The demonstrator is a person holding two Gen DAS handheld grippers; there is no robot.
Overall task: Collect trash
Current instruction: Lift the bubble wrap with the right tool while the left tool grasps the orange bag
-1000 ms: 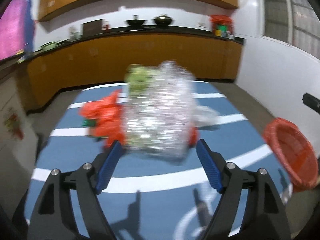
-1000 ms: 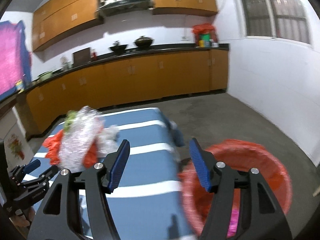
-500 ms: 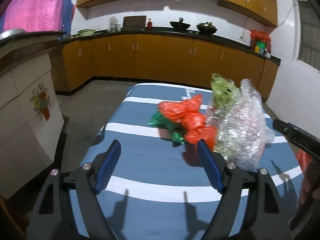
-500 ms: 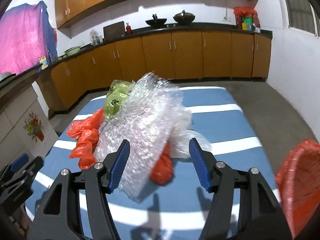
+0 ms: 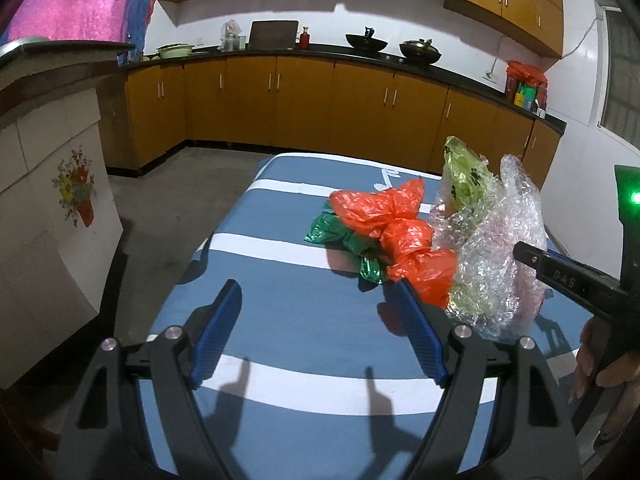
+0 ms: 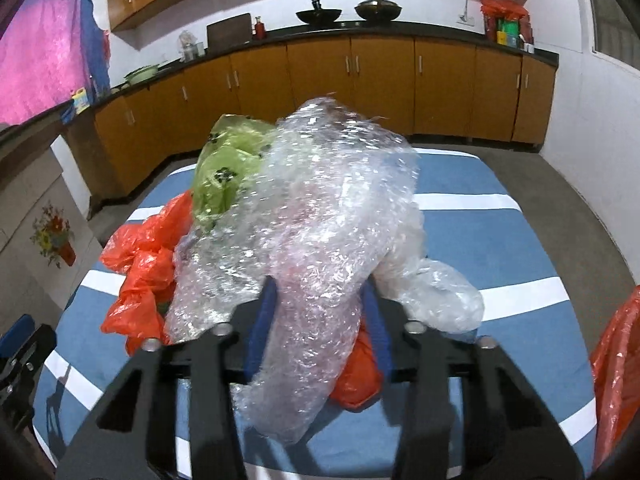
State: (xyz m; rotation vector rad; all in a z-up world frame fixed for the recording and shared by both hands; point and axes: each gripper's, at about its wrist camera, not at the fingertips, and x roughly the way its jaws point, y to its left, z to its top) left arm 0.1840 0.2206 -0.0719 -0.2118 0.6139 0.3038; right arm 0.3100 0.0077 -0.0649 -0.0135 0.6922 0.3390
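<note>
A trash pile lies on the blue-and-white striped table (image 5: 280,320): orange bags (image 5: 384,216), a green crinkled bag (image 5: 340,236), a yellow-green bag (image 5: 464,176) and a big wad of bubble wrap (image 5: 500,272). My left gripper (image 5: 316,286) is open over bare cloth, its right finger beside the nearest orange bag. In the right wrist view my right gripper (image 6: 318,300) is closing, and both pads press on the bubble wrap (image 6: 320,220). The wrap hides most of the orange bags (image 6: 140,256) behind it. A clear bag (image 6: 440,296) lies just right of the jaws.
A red basket (image 6: 616,360) stands off the table's right edge. A hand (image 5: 600,368) holds the right gripper at the left view's right edge. Orange cabinets (image 5: 320,112) line the far wall. A white counter (image 5: 52,200) with a flower picture stands left of the table.
My right gripper swung from the red basket to the pile and narrowed its jaws onto the bubble wrap. My left gripper shifted left, so the pile now sits to its right.
</note>
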